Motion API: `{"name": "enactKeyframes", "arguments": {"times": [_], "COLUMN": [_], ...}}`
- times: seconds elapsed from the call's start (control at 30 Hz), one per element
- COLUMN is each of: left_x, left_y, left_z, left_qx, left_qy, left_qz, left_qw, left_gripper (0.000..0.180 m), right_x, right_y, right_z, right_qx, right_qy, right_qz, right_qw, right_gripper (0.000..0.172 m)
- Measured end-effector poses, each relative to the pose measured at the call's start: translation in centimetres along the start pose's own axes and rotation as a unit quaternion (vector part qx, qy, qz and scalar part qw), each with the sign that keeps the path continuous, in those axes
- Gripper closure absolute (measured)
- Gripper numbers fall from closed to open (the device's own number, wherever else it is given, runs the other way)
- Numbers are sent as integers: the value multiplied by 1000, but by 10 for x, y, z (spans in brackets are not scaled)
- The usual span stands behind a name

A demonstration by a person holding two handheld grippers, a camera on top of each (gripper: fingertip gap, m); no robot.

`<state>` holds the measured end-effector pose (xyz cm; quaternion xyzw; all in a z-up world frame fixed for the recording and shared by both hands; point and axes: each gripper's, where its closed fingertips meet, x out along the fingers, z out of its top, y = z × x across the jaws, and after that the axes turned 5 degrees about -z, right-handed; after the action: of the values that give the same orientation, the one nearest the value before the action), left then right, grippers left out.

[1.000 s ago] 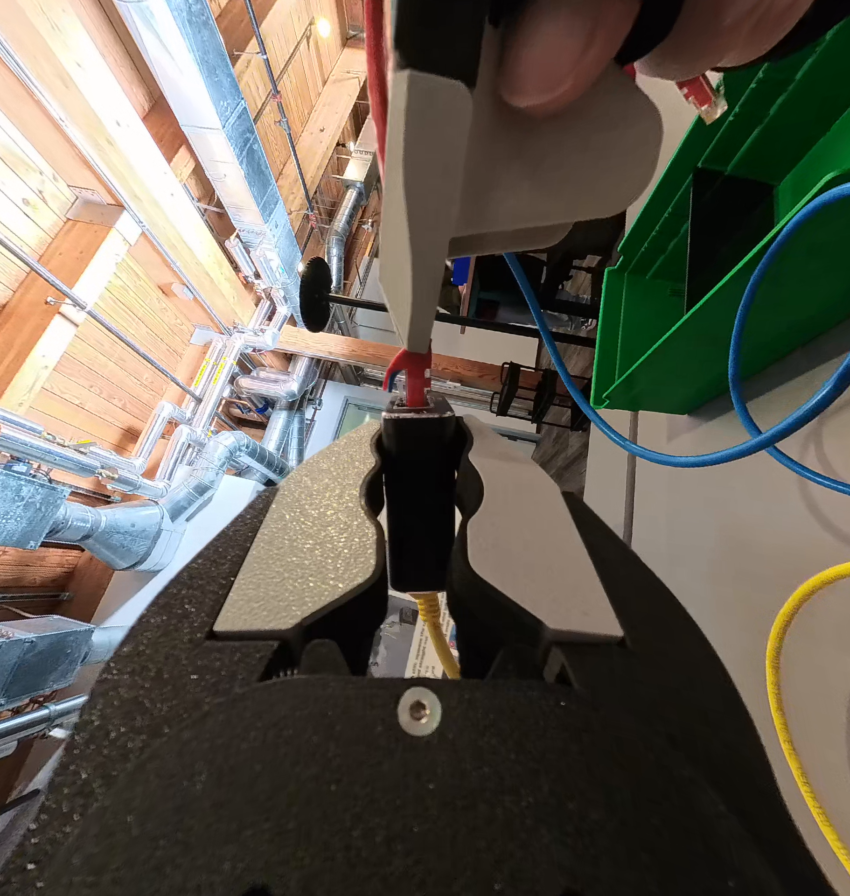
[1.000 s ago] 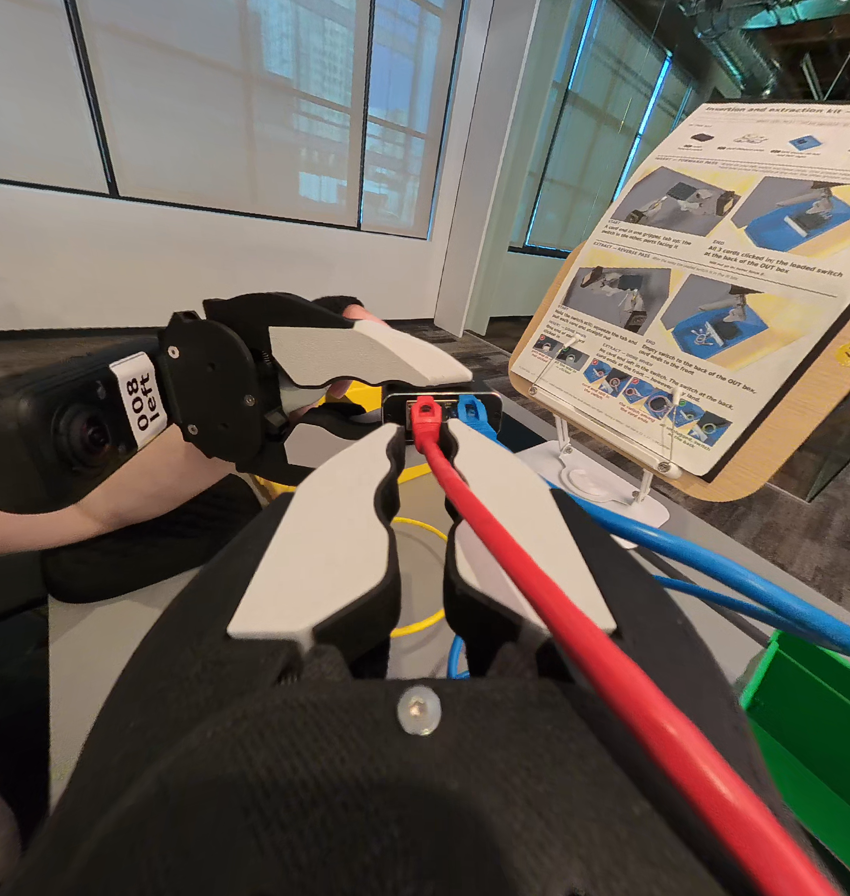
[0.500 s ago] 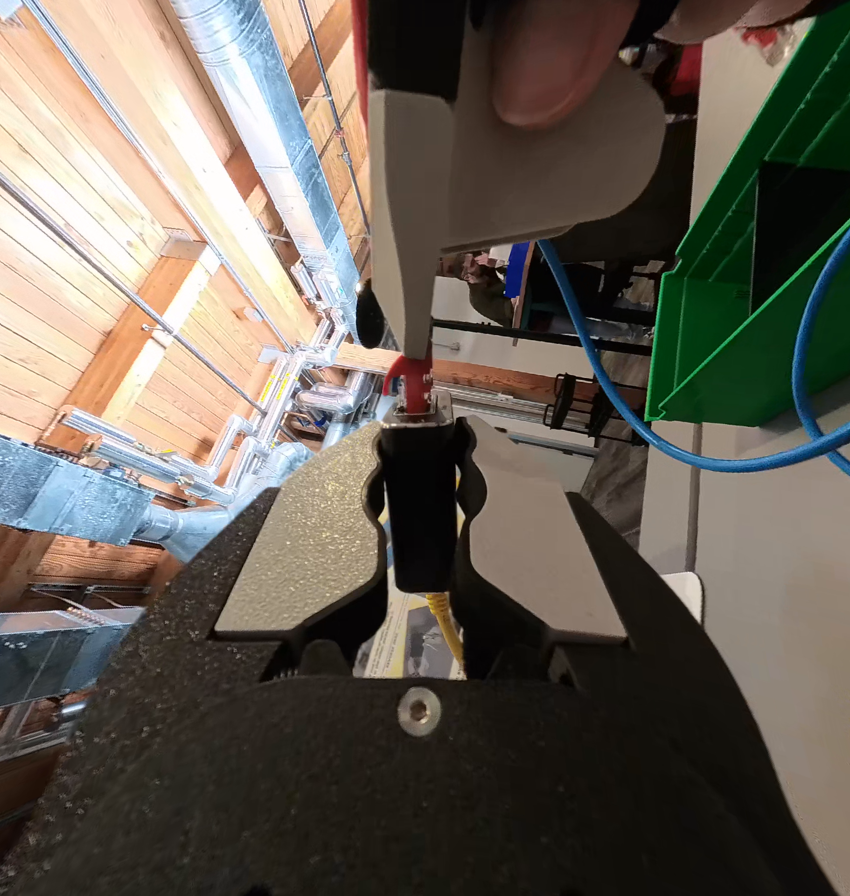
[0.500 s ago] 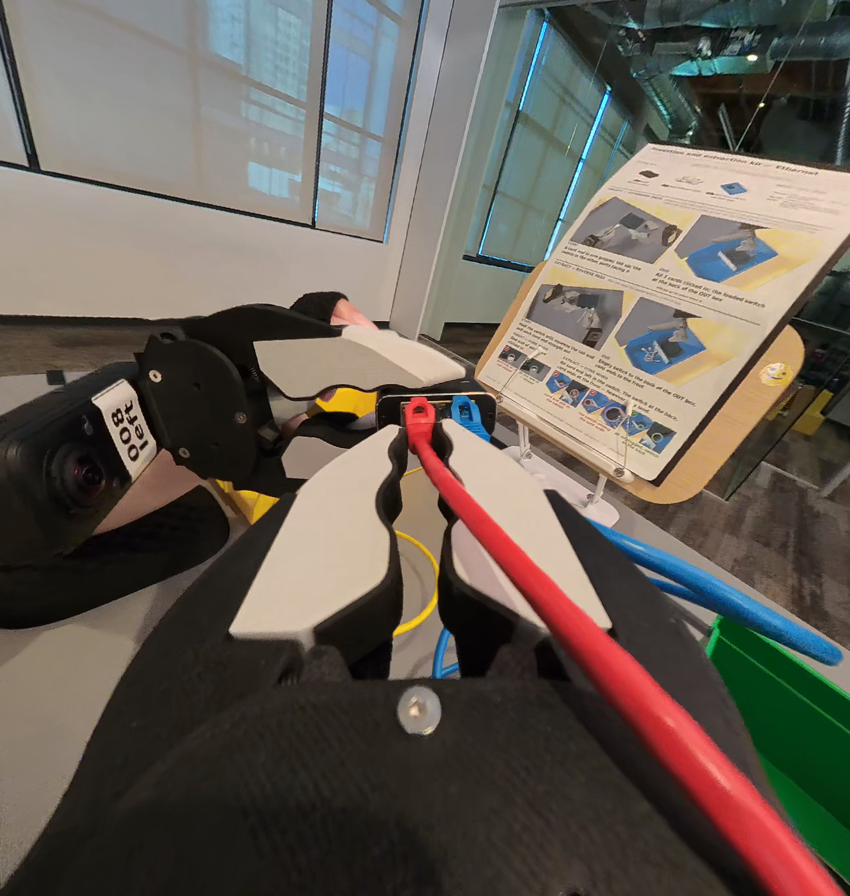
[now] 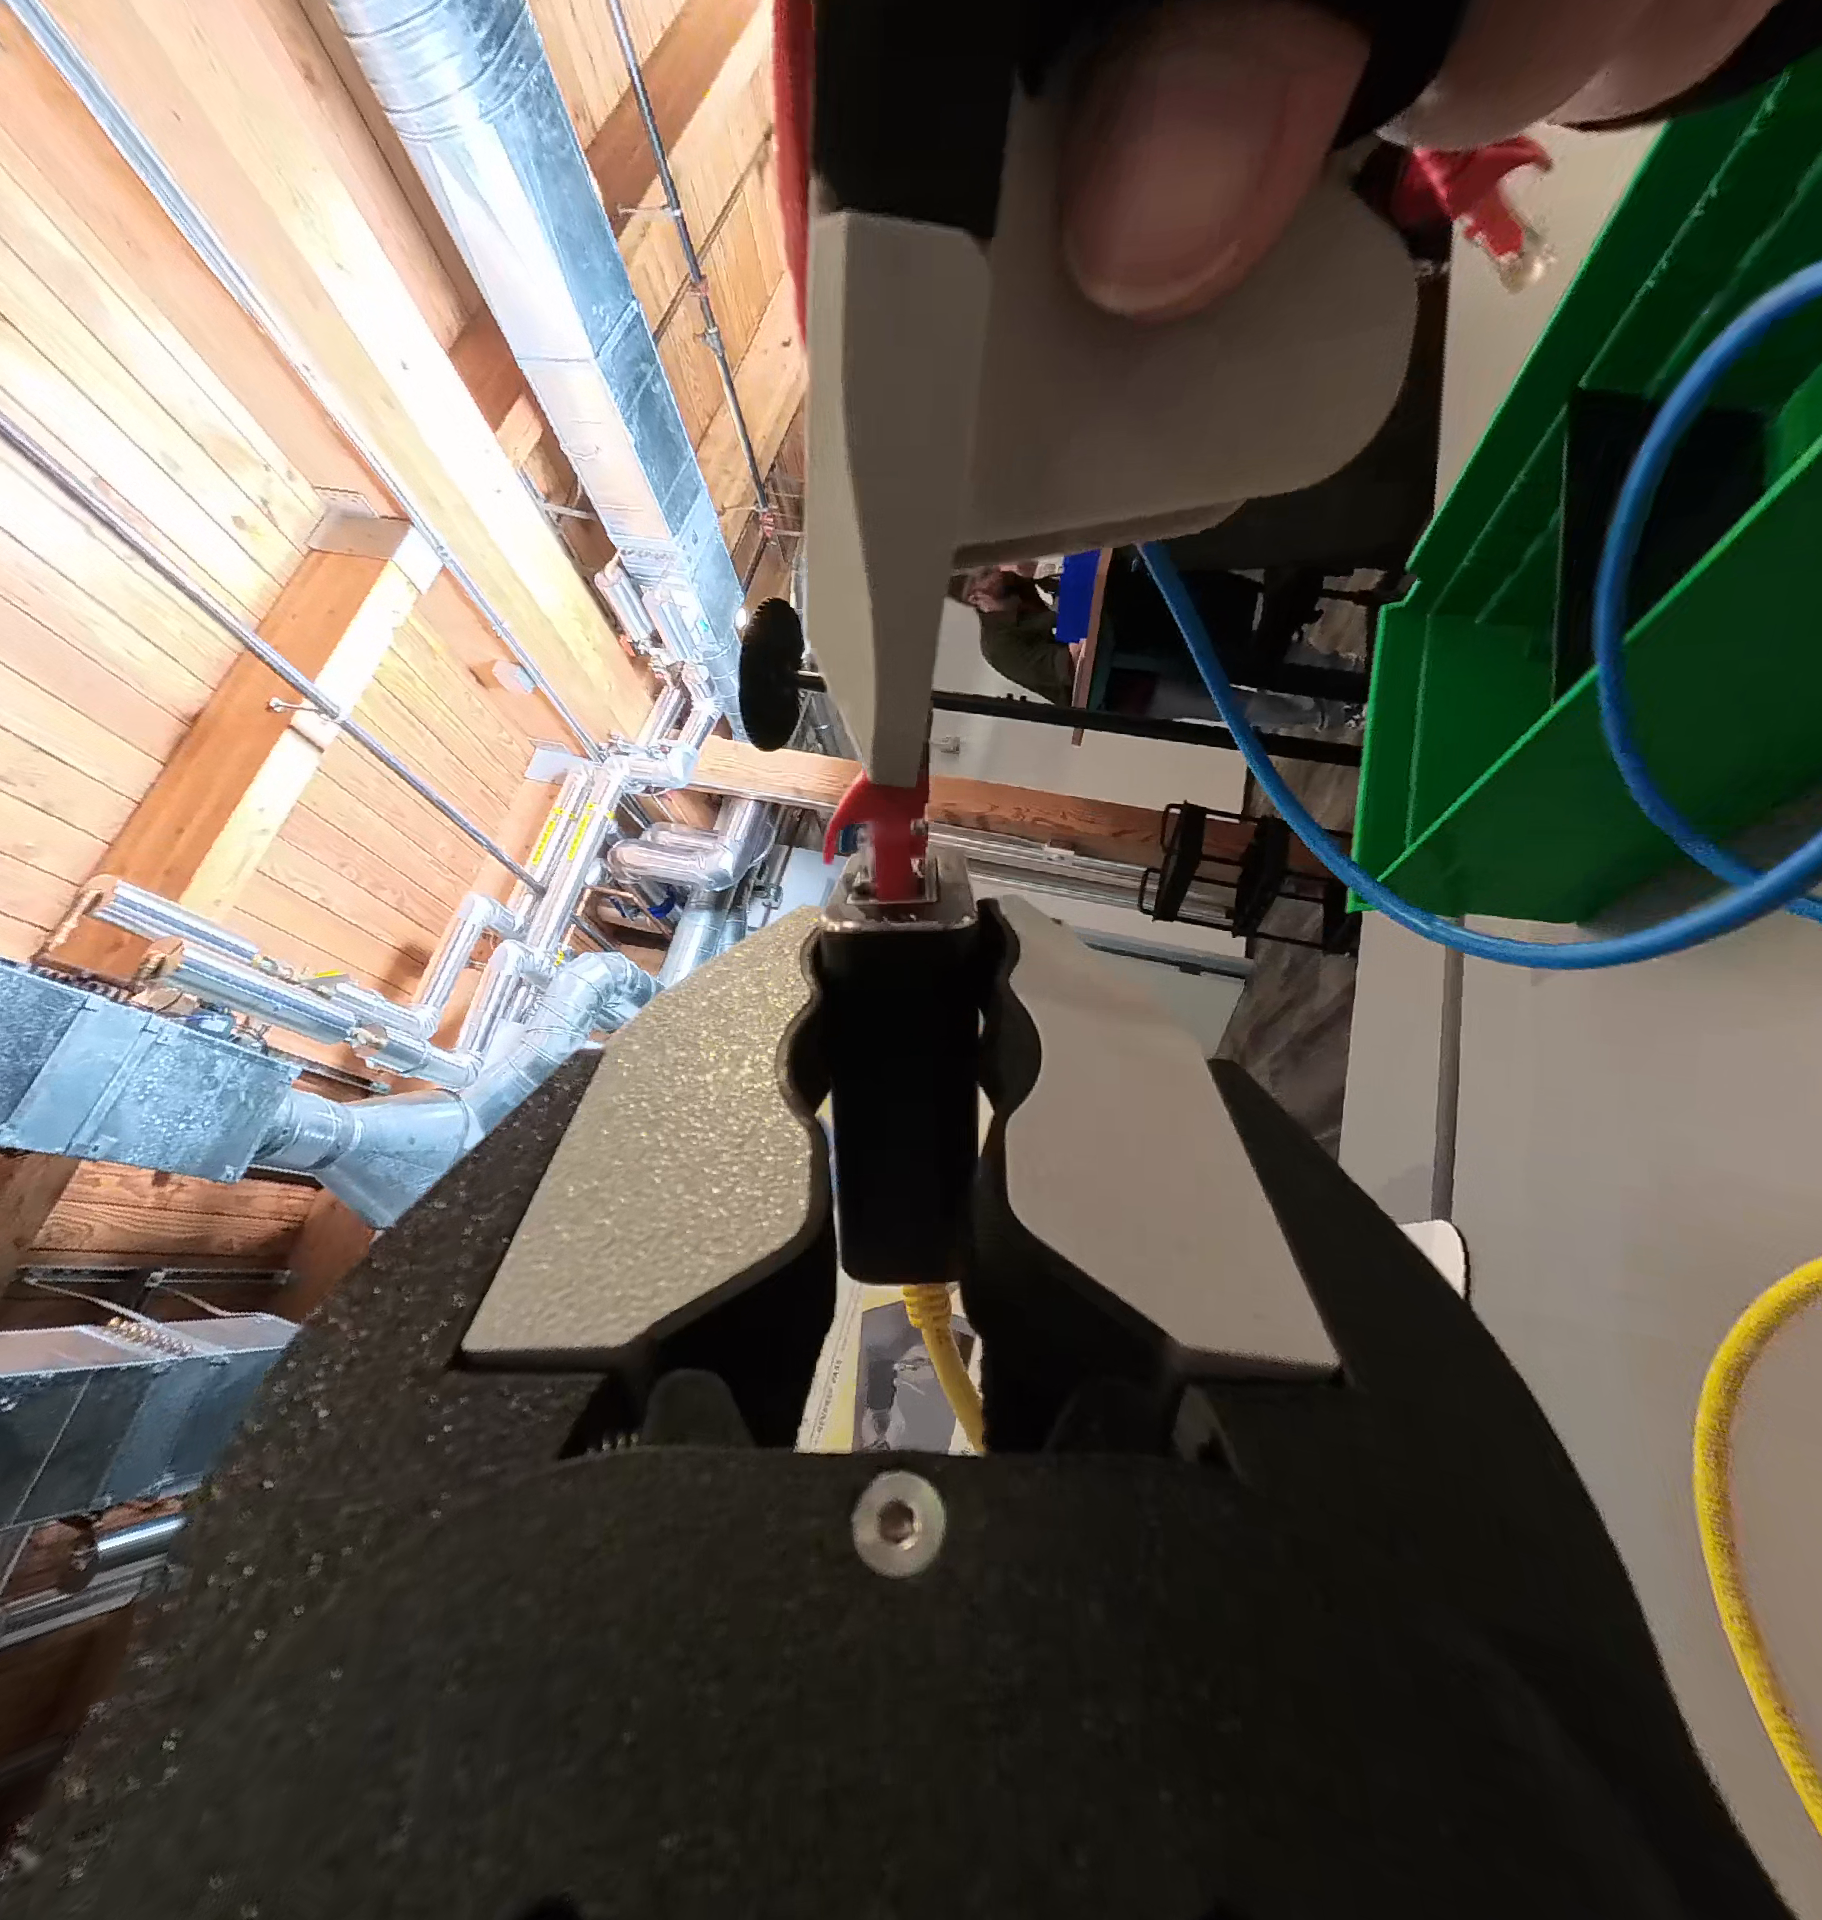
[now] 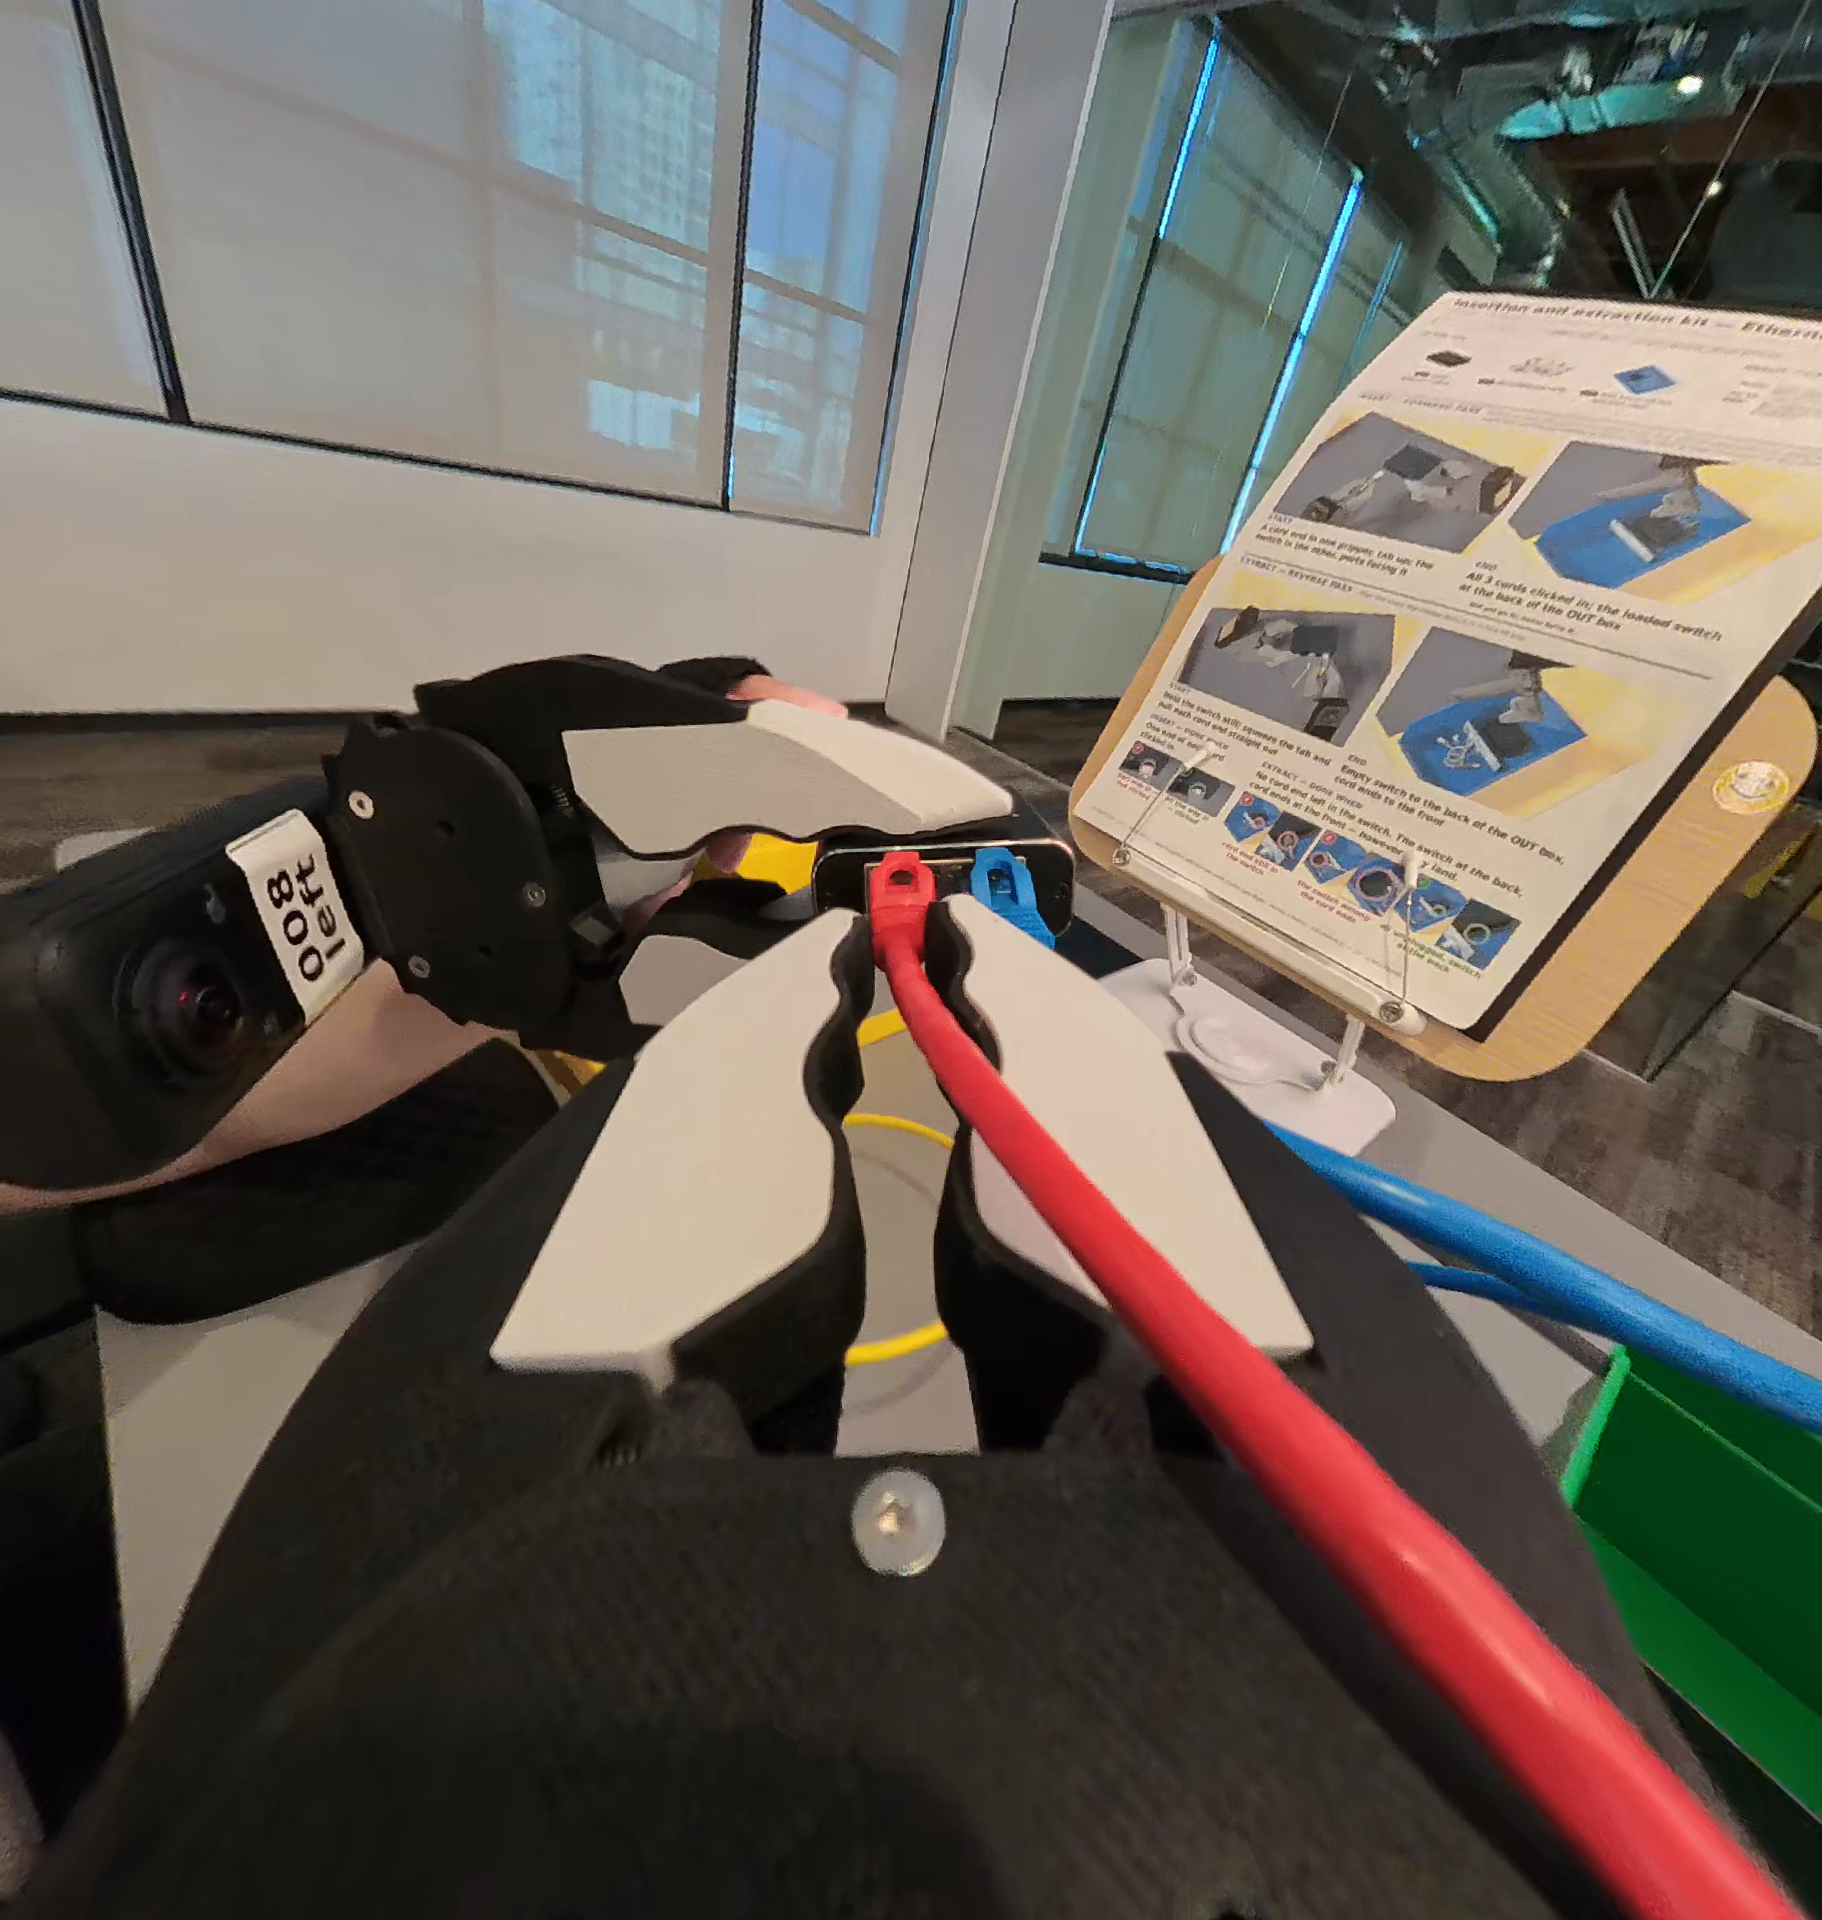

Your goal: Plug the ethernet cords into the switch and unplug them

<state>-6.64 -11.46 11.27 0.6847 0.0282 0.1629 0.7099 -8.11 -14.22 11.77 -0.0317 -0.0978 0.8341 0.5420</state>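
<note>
At centre frame, the left gripper (image 5: 902, 997) has its jaws pinching the black switch (image 5: 899, 1101). The right gripper (image 6: 902, 925) pinches the red cord (image 6: 990, 1070) at its plug (seated beside a blue plug (image 6: 1002, 883)), above the grey surface (image 6: 211, 1392).

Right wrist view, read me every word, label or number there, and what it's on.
White sticker on the left tool: short print, which I won't quote.
Instruction sheet on its stand: headings and captions, not quoted; the smallest print is blurred.
</note>
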Motion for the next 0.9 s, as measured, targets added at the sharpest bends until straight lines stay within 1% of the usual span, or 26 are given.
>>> {"name": "enactKeyframes", "arguments": {"times": [0.13, 0.4, 0.63, 0.9], "left_x": [-4, -9, -12, -14], "left_y": [6, 17, 27, 35], "left_z": [8, 11, 10, 8], "left_qx": [19, 25, 24, 27], "left_qy": [6, 16, 31, 37], "left_qz": [13, 32, 41, 55], "left_qw": [1000, 999, 998, 997], "left_gripper": [158, 159, 159, 159], "right_x": [-6, -5, -1, 3], "right_y": [5, 11, 16, 19], "right_z": [5, 16, 24, 30], "right_qx": [0, -10, -35, -34], "right_qy": [-11, -11, 0, -8], "right_qz": [3, 10, 4, 2], "right_qw": [1000, 1000, 999, 999], "right_gripper": [160, 160, 160, 160]}}
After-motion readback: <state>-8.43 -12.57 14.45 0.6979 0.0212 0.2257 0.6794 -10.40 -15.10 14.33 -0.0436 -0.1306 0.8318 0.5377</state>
